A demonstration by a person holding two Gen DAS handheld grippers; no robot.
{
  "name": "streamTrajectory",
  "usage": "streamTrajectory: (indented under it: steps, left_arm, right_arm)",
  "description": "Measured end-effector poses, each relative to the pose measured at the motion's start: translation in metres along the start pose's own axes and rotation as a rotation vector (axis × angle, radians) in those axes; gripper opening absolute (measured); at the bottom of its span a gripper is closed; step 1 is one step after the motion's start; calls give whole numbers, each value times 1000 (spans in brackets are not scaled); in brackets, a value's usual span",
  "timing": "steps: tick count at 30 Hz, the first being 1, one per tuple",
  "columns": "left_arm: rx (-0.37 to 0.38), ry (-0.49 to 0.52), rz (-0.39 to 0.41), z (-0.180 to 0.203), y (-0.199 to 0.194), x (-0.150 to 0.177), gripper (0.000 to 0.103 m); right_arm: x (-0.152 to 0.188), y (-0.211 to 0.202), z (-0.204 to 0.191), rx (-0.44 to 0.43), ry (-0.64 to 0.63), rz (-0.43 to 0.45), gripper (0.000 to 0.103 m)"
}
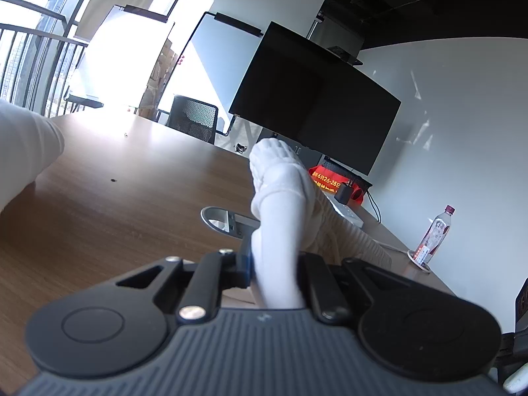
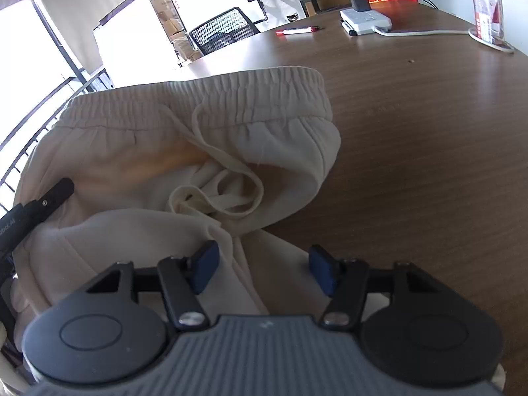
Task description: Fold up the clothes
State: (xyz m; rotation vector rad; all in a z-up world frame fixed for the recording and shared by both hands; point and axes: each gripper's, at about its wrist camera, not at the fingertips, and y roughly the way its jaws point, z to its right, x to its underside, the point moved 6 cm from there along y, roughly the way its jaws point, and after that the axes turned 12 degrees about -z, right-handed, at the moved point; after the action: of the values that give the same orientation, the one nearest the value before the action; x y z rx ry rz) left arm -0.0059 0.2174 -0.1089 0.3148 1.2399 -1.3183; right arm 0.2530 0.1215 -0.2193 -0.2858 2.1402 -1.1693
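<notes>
Cream sweatpants [image 2: 184,151] with an elastic waistband [image 2: 204,99] and a loose drawstring [image 2: 224,194] lie crumpled on the wooden table [image 2: 429,165]. My right gripper [image 2: 265,272] is open just above a fold of the pants near their lower edge, and its blue pads [image 2: 206,269] touch nothing that I can see. In the left wrist view my left gripper [image 1: 275,264] is shut on a bunched strip of the cream fabric [image 1: 280,204], which rises up between the fingers. A black part of the left gripper [image 2: 46,201] shows at the pants' left side.
A white power strip [image 2: 364,19] with a cable, a red-capped marker [image 2: 297,30] and a plastic bottle [image 1: 434,236] stand at the table's far side. A big dark monitor [image 1: 313,105] and a mesh chair [image 1: 194,117] are behind. A grey metal fitting [image 1: 221,217] sits in the tabletop.
</notes>
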Motion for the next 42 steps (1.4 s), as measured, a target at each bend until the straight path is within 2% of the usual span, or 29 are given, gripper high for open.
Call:
streamTrajectory:
  steps: [1, 2, 3, 6, 9, 11, 12, 13, 14, 15, 16, 18, 20, 25, 29, 31, 33, 37, 42]
  left_arm:
    - [5, 1, 0, 0, 0, 0, 10]
    - [10, 3, 1, 1, 0, 0, 10]
    - [15, 5, 1, 1, -1, 0, 10]
    - [24, 16, 6, 4, -1, 1, 10]
    - [30, 24, 2, 6, -1, 2, 10]
    - [44, 35, -9, 8, 0, 4, 13]
    - [53, 43, -18, 9, 1, 5, 18]
    - [62, 52, -26, 10, 2, 6, 23]
    - [72, 61, -35, 12, 3, 8, 36]
    - [81, 69, -44, 13, 5, 9, 46]
    - [90, 78, -53, 15, 6, 10, 49]
    - [97, 99, -69, 17, 8, 13, 56]
    - [84, 124, -87, 19, 12, 16, 61]
    - [38, 165, -108, 19, 16, 23, 64]
    - [34, 167, -106, 17, 16, 24, 65]
    - [31, 169, -105, 16, 16, 24, 65]
    - [29, 169, -105, 15, 16, 24, 65]
    - [33, 162, -114, 14, 17, 25, 67]
    - [38, 138, -120, 12, 17, 22, 66]
  right_arm:
    - [0, -4, -4, 13, -12, 20, 11]
    - [1, -7, -8, 26, -24, 39, 0]
    - [1, -13, -12, 37, -37, 70, 0]
    - [-3, -55, -38, 17, -129, 245, 0]
    - [-2, -99, -71, -30, -312, 396, 0]
    - [-1, -109, -83, -59, -381, 423, 3]
    - [-1, -110, -85, -67, -394, 425, 14]
    - [-2, -106, -83, -64, -382, 417, 32]
    - [-4, -102, -80, -54, -353, 405, 54]
    - [-7, -96, -73, -35, -297, 386, 62]
    - [-10, -91, -65, -22, -242, 367, 67]
    - [-14, -85, -50, -36, -143, 332, 68]
    - [-18, -85, -38, -76, -75, 318, 78]
    - [-24, -89, -2, -293, 57, 273, 83]
    - [-14, -76, 33, -420, 221, 243, 95]
    - [-3, -65, 52, -464, 318, 215, 95]
    - [6, -53, 59, -433, 364, 168, 95]
    - [15, -43, 75, -359, 372, 78, 95]
    - [12, -57, 94, -233, 331, 156, 91]
